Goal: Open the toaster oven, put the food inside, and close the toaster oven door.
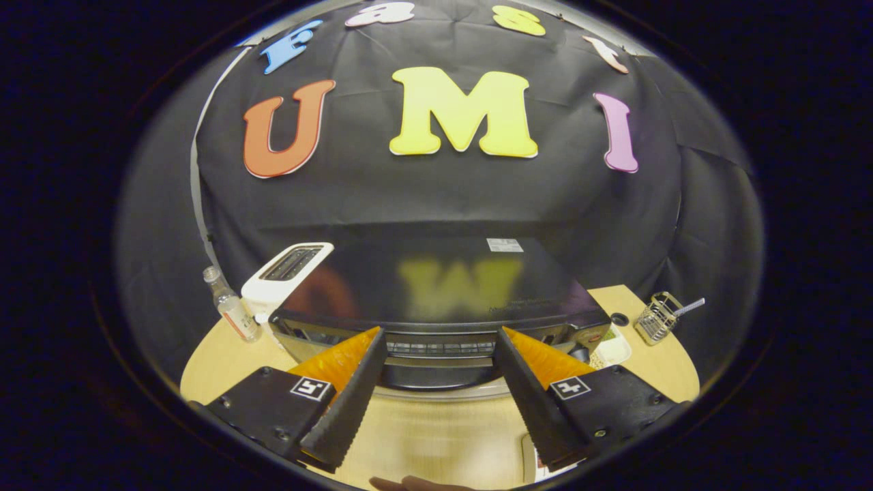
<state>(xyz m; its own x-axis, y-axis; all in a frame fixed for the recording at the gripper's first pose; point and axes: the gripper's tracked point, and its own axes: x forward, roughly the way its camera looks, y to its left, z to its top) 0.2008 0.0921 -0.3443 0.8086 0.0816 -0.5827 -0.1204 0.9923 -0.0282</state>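
1. At the very bottom of the frame, we see a sliver of a person's hand (pixel 416 484) against the light wooden table (pixel 436 436).
2. Just above it, we see the gripper (pixel 440 337) with its 2 fingers spread wide and nothing between them but bare table and the oven front; the claw is released.
3. Each finger carries a square black-and-white marker on its dark housing, 1 at lower left and 1 at lower right of the frame.
4. Between the fingertips and just ahead of them sits the toaster oven (pixel 443 293), in the centre of the frame. Its door looks closed, with a handle bar (pixel 440 348) running across the front between the 2 tips.
5. We look down on the oven's glossy black top, which mirrors the wall behind it and bears a small pale sticker (pixel 505 245) near its back edge.
6. Right of the oven, just past the right finger, we make out a white tray (pixel 612 351) holding something speckled; we cannot tell whether this is the food.
7. Left of the oven, touching or just beside its corner, stands a white slot toaster (pixel 286 276).
8. Further left, near the table's edge, stands a small clear bottle (pixel 232 307).
9. At centre right of the frame, well apart from the oven, a wire basket (pixel 656 317) stands on the table with a thin stick poking out.
10. Farthest back hangs the black cloth wall (pixel 436 191).
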